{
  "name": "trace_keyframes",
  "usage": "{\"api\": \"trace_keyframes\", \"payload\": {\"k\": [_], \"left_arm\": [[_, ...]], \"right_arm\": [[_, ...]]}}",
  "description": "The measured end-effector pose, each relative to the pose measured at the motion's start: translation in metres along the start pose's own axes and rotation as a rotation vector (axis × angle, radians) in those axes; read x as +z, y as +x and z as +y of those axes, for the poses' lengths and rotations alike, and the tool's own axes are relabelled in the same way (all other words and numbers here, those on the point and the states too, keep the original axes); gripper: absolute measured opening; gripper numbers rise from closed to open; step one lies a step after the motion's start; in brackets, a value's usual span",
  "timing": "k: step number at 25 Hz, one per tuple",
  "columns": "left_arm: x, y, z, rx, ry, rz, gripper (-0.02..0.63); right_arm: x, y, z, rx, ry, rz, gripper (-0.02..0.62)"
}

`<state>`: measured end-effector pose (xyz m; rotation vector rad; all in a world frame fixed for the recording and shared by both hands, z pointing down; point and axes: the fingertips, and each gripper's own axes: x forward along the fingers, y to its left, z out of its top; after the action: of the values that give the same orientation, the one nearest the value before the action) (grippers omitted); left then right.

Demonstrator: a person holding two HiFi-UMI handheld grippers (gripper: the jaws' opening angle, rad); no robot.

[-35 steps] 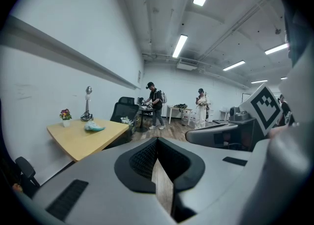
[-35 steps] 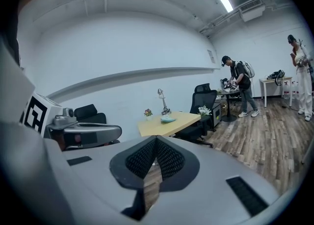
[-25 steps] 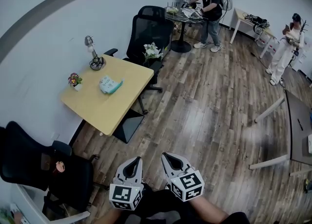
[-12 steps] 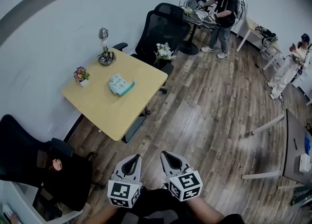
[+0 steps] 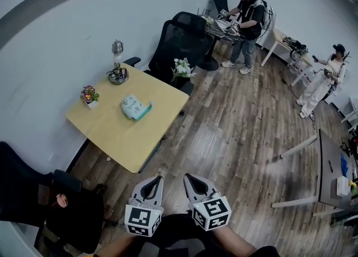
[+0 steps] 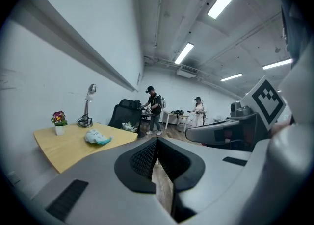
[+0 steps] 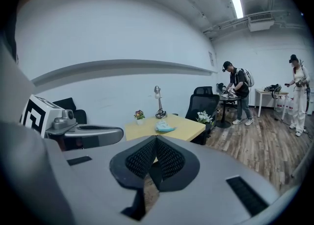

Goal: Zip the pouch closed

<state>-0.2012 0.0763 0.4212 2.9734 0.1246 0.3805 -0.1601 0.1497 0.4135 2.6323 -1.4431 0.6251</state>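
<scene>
Pouch [image 5: 136,108], pale with a teal edge, lies slumped near the middle of the table [image 5: 120,138]; we judge it soft, light and apt to slide, so we would pin the fabric at the zip's end and pinch the pull, though left gripper [image 5: 151,188] and right gripper [image 5: 197,186] hang well short of the table, jaws pressed together, empty.

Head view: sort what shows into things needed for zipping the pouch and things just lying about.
For the job: pouch on the table; left gripper and right gripper, both shut and empty, short of the table.
Lying about: lamp, flower pot, white flowers, black chair.
</scene>
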Motion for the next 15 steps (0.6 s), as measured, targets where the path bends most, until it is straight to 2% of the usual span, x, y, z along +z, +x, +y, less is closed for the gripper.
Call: {"api": "trace_keyframes", "payload": {"k": [6, 15], "left_arm": [[0.005, 0.007, 0.019, -0.004, 0.012, -0.015, 0.011], [0.007, 0.039, 0.031, 0.071, 0.028, 0.016, 0.011]], "right_arm": [[0.005, 0.019, 0.005, -0.002, -0.003, -0.003, 0.015], [0.009, 0.053, -0.022, 0.077, 0.012, -0.004, 0.015]]}}
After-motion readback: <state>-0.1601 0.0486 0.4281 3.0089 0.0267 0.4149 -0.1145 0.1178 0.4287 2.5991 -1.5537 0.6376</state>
